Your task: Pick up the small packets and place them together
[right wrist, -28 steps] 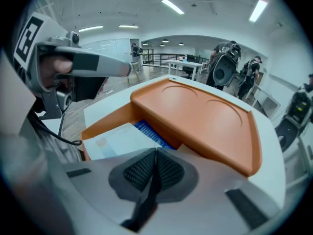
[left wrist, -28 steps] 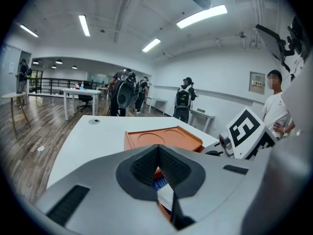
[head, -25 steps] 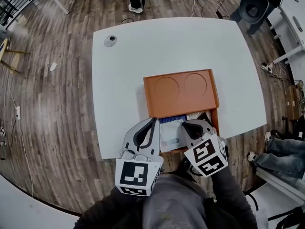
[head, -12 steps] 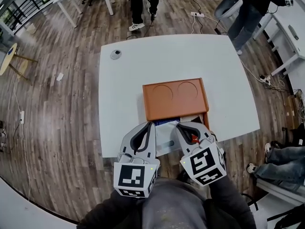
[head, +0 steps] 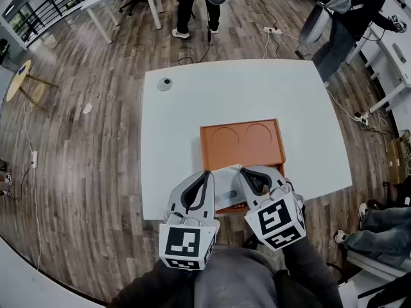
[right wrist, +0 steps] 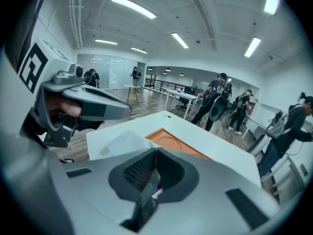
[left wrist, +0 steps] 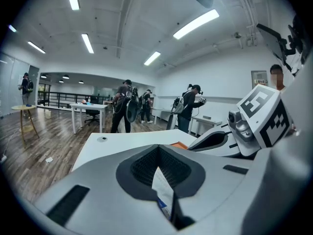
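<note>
A white packet (head: 226,183) with blue print hangs between my two grippers, above the near end of the orange tray (head: 241,147). My left gripper (head: 207,174) is shut on its left edge, and a white strip of it (left wrist: 163,189) shows in the left gripper view. My right gripper (head: 243,170) is shut on the other side; the right gripper view shows a thin edge (right wrist: 150,190) in its jaws and the packet's sheet (right wrist: 117,142) reaching toward the left gripper (right wrist: 83,104). The tray's far half with two round recesses is bare.
The tray lies on a white table (head: 192,108) that also carries a small round object (head: 166,83) at its far left. Several people stand beyond the table (head: 192,5). More tables and a stool stand on the wooden floor around.
Both grippers have risen with the packet between them, lifting it off the tray's near end. The head view has pulled back, so the table and tray look smaller.
</note>
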A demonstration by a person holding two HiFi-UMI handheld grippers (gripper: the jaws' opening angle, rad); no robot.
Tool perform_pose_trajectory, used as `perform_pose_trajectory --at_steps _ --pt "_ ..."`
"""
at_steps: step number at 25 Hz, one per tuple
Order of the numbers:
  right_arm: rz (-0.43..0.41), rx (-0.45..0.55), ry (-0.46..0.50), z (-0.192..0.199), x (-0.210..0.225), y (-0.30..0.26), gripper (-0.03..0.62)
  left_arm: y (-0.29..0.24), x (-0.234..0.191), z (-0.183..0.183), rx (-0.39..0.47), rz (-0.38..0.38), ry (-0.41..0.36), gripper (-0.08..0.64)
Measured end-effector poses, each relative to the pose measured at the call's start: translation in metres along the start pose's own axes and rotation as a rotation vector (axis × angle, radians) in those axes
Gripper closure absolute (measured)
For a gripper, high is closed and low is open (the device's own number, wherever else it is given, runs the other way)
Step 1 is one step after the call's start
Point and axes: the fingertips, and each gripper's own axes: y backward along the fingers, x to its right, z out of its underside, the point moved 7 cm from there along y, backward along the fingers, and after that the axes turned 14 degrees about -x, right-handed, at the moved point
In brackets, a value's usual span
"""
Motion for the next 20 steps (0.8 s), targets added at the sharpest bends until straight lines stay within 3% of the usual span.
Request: perform_pose_trajectory --at_steps 9,20 --pt "0.047 -0.027 -0.037 -0.037 0.038 -0.033 0.581 -0.028 -0.03 -0.027 -0.008 0.046 -0.002 0.565" --pt "0.046 -0.113 -0.097 -0.04 0.064 -0.089 0.581 -0.061 -0.061 -0.023 -0.079 0.083 0.032 0.565"
